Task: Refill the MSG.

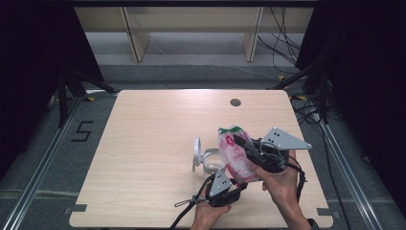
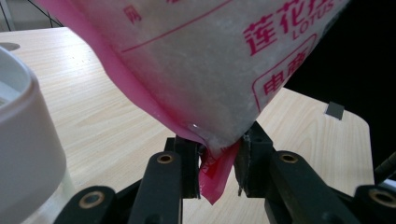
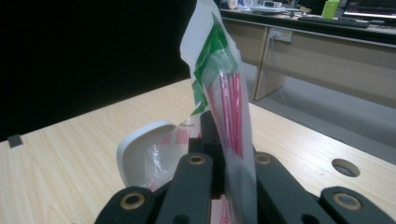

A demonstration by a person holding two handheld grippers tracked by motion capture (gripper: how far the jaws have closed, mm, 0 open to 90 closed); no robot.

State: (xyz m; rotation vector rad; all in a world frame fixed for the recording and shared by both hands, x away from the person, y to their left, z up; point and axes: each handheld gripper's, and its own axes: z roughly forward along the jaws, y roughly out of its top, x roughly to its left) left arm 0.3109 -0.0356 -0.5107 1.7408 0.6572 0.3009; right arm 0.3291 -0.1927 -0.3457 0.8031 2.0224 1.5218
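Note:
A pink and white bag (image 1: 235,154) with red print and a green top hangs tilted over the table, held up by both grippers. My right gripper (image 1: 238,140) is shut on the bag's upper part (image 3: 224,93), whose green and red folds rise between its jaws. My left gripper (image 1: 238,183) is shut on the bag's lower pink corner (image 2: 212,179). The white powder fills the bag (image 2: 201,60) above that corner. A clear jar (image 1: 210,162) with its white lid (image 1: 196,153) flipped open stands just left of the bag.
The light wooden table (image 1: 153,139) has a round cable hole (image 1: 235,102) near its far edge. The jar's white rim (image 2: 23,135) is close on the left of the left gripper. A desk and cables (image 1: 282,43) lie beyond the table.

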